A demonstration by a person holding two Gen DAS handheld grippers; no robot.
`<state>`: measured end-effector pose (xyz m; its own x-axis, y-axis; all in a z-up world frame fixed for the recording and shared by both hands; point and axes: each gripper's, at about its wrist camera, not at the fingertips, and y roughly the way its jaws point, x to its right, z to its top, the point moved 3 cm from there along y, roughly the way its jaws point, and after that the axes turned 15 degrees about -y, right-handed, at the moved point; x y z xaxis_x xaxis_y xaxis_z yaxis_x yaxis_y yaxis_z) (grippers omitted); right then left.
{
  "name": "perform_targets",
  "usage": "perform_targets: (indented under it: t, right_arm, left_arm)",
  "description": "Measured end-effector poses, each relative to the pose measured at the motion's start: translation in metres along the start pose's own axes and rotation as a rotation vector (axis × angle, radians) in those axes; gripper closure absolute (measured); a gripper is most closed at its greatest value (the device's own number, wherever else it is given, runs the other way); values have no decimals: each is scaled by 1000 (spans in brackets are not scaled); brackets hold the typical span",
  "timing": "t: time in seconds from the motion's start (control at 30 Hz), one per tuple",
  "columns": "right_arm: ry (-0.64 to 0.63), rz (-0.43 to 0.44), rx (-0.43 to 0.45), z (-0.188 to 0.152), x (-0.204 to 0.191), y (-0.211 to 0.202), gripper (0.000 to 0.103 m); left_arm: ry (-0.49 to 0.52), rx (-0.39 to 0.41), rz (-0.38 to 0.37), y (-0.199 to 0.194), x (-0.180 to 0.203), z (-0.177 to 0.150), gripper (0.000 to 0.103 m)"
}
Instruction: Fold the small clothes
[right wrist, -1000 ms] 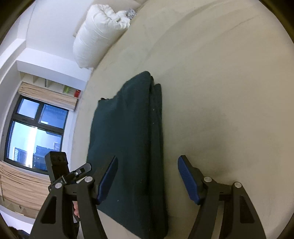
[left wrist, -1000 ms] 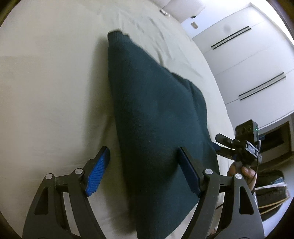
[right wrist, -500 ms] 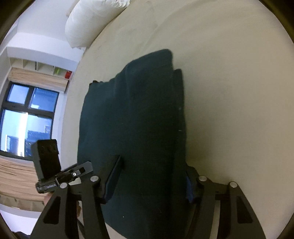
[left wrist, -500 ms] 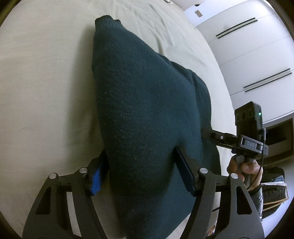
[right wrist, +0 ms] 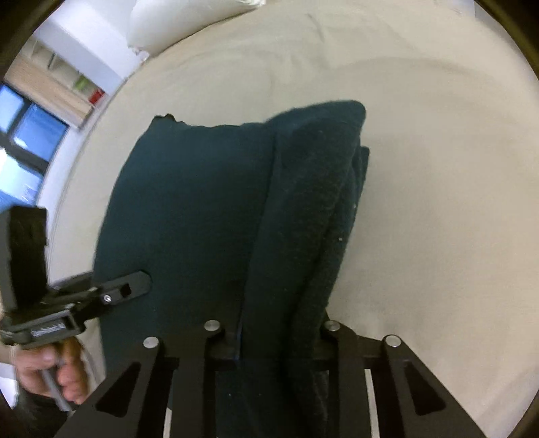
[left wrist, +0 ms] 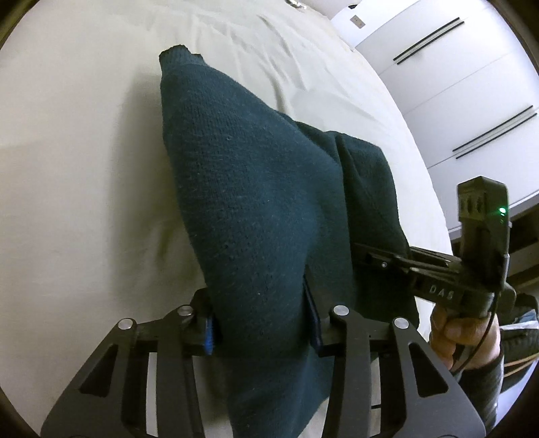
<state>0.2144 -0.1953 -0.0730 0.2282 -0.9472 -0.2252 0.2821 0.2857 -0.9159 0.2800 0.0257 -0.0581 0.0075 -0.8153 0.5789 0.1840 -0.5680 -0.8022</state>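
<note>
A dark teal knitted garment (left wrist: 256, 188) lies partly folded on a cream bed sheet (left wrist: 74, 141), its near end raised off the sheet. My left gripper (left wrist: 259, 323) has its jaws closing, and both pads press a thick bunch of the garment's near edge. In the right wrist view the same garment (right wrist: 209, 209) shows a stacked folded side on the right. My right gripper (right wrist: 279, 340) is also closing, its pads clamped on that layered edge. Each view shows the other gripper, held in a hand, at the garment's far side.
White wardrobe doors (left wrist: 465, 74) stand beyond the bed on the right of the left wrist view. A white pillow (right wrist: 182, 20) lies at the head of the bed, with a window (right wrist: 23, 141) and shelves behind. Bare sheet (right wrist: 438, 168) stretches to the right of the garment.
Both grippers came down over the garment's near edge and closed on it. The edge has since been lifted, and the cloth now bulges up between them.
</note>
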Motion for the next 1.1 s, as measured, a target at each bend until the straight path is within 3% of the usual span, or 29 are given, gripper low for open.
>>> perform_targets:
  t: [0.13, 0.3, 0.5, 0.6, 0.8, 0.9, 1.1]
  right_arm:
    - [-34, -22, 40, -6, -30, -27, 78]
    - [-125, -36, 73, -23, -95, -54, 78]
    - [-212, -15, 117, -54, -184, -63, 78]
    - [-229, 9, 126, -72, -216, -55, 78]
    - [-195, 78, 50, -110, -242, -6, 78]
    - [-198, 39, 44, -123, -247, 10, 78]
    - [-110, 115, 102, -127, -235, 15, 75]
  left_arm:
    - [28, 44, 5, -36, 1, -12, 66]
    - [87, 88, 23, -99, -16, -40, 66]
    - [105, 136, 71, -173, -64, -93, 65]
    - [95, 141, 104, -191, -94, -116, 65]
    - [51, 94, 201, -189, -159, -165, 65]
    - [39, 83, 222, -177, -182, -181, 64]
    - [50, 140, 224, -179, -184, -188, 59]
